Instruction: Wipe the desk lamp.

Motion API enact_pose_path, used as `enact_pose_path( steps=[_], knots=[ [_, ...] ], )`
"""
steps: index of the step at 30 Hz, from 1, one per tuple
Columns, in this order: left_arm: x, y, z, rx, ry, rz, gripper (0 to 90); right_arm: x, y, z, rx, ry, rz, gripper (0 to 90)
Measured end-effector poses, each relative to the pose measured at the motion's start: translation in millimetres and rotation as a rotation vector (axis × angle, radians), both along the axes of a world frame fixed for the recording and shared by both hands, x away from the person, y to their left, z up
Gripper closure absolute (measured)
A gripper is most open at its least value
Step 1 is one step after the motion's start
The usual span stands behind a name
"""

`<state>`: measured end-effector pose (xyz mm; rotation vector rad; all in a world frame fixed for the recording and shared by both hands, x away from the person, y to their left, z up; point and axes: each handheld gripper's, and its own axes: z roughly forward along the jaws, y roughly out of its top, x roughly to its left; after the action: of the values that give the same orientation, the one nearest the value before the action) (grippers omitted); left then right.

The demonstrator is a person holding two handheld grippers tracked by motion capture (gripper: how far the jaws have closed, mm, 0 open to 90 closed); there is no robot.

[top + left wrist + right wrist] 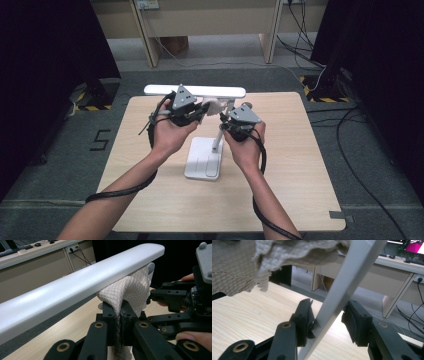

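The white cloth (pixel 130 291) is bunched up against the underside of the lamp's long white bar (pixel 82 287), near the end where the bar meets its stem. The left gripper (pixel 202 111) has its two jaws closed tight on the cloth's lower fold, and the rest of the cloth billows up from them to touch the bar. In the high view the cloth (pixel 214 106) shows as a small pale wad just past the left gripper's tips, over the back middle of the tabletop (pixel 300 165).

The right gripper (pixel 229 120) sits just beside it, lower down, with the lamp's slanted stem (pixel 342 297) between its jaws. One jaw touches the stem; the other stands a little apart from it, so the jaws are partly spread around the stem, not clamped. From that gripper's own view the cloth (pixel 242 267) hangs above and to one side of the stem.

The lamp's flat white base (pixel 202 160) rests near the middle of the tabletop, between the person's two forearms.
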<state>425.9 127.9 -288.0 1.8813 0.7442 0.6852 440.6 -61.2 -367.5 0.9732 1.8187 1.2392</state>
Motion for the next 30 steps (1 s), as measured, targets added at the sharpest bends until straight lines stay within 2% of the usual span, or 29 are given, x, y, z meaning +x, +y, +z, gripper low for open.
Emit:
enact_pose_path(
  steps=[30],
  knots=[
    [3.5, -24.0, -9.5, 0.027, 0.005, -0.028, 84.6, -0.7, -0.4, -3.5, 0.007, -0.003, 0.010, 56.7]
  ],
)
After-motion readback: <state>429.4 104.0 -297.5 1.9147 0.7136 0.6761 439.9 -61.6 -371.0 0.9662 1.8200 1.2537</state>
